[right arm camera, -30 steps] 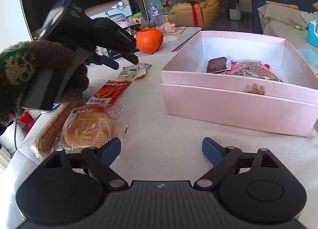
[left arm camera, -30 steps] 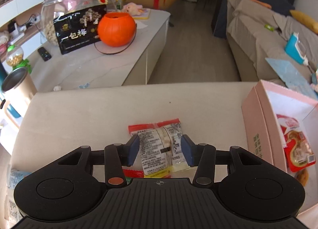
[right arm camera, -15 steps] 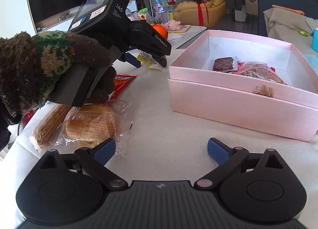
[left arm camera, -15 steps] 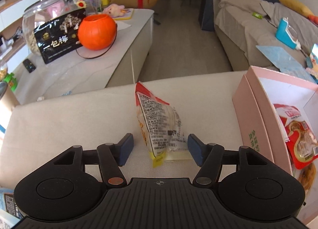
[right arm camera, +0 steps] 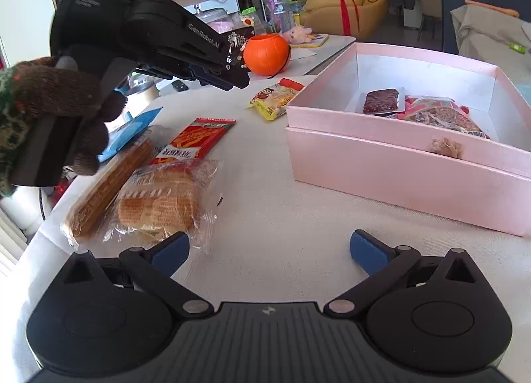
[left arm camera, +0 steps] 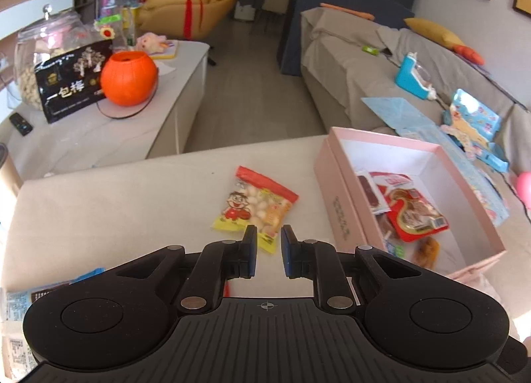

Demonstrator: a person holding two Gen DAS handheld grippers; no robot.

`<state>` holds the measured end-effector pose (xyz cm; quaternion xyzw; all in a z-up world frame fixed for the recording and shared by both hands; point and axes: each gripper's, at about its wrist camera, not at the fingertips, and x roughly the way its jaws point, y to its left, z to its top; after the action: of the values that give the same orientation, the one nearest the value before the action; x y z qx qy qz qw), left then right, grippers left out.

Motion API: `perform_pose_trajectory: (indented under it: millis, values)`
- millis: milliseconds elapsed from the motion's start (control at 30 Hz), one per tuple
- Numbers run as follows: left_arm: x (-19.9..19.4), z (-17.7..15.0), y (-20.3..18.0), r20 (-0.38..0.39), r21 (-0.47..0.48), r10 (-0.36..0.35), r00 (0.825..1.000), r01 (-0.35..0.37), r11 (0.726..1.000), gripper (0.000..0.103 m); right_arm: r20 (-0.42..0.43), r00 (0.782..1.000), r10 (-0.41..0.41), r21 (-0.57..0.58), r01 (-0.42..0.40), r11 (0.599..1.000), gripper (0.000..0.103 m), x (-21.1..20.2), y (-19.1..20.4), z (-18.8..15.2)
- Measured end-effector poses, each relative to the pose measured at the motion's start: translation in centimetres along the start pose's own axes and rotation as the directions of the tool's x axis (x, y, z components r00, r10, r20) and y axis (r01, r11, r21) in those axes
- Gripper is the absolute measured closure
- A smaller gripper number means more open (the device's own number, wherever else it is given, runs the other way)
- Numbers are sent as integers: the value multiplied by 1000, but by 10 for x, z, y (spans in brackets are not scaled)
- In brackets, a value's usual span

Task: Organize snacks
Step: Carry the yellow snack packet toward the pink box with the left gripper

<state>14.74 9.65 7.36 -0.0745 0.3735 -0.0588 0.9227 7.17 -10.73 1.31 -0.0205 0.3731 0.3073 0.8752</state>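
A yellow and red snack packet (left arm camera: 255, 207) with a cartoon face lies flat on the white table, just left of the open pink box (left arm camera: 335, 210). My left gripper (left arm camera: 268, 250) hovers above the packet's near corner, its jaws closing to a narrow gap with nothing between them. In the right wrist view the left gripper (right arm camera: 240, 79), held by a gloved hand (right arm camera: 49, 111), hangs clear of the packet (right arm camera: 277, 97). My right gripper (right arm camera: 268, 250) sits low over the table, jaws opening wide and empty. A bagged bun (right arm camera: 156, 197) lies by its left finger. The box (right arm camera: 398, 164) holds several snacks (right arm camera: 381, 101).
A red packet (right arm camera: 195, 137), a long brown bar (right arm camera: 109, 180) and a blue packet (right arm camera: 132, 130) lie left of the box. Beyond the table an orange pumpkin bucket (left arm camera: 128, 79) and a black bag stand on a low cabinet. A sofa runs along the right.
The packet stood on edge between the left jaws; now it lies flat, face up, ahead of them. The left jaws have come together and the gripper has risen. The right jaws widened a little.
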Motion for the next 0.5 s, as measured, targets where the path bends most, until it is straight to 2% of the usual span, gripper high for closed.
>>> perform_pose_trajectory:
  millis: [67, 133, 233, 300, 367, 433, 500]
  values:
    - [-10, 4, -4, 59, 37, -13, 998, 11, 999, 82, -14, 1000, -22, -44, 21, 999, 0, 0, 8, -2]
    - [-8, 12, -14, 89, 132, 10, 996, -22, 991, 80, -29, 999, -43, -100, 40, 994, 0, 1, 17, -5]
    - [20, 24, -31, 36, 289, 70, 997, -78, 954, 79, -41, 997, -67, -160, 60, 985, 0, 2, 28, -8]
    - [40, 28, -40, -10, 351, 75, 997, -66, 934, 74, -40, 997, -63, -168, 55, 984, 0, 2, 29, -8]
    - [62, 26, -48, -32, 405, 103, 994, -81, 911, 74, -40, 998, -55, -159, 48, 986, 0, 2, 26, -6]
    - [81, 21, -57, -59, 476, 143, 988, -98, 874, 74, -38, 998, -49, -153, 43, 987, 0, 2, 25, -6]
    - [96, 13, -62, -103, 537, 164, 981, -84, 839, 73, -37, 998, -47, -152, 41, 988, 0, 0, 25, -7]
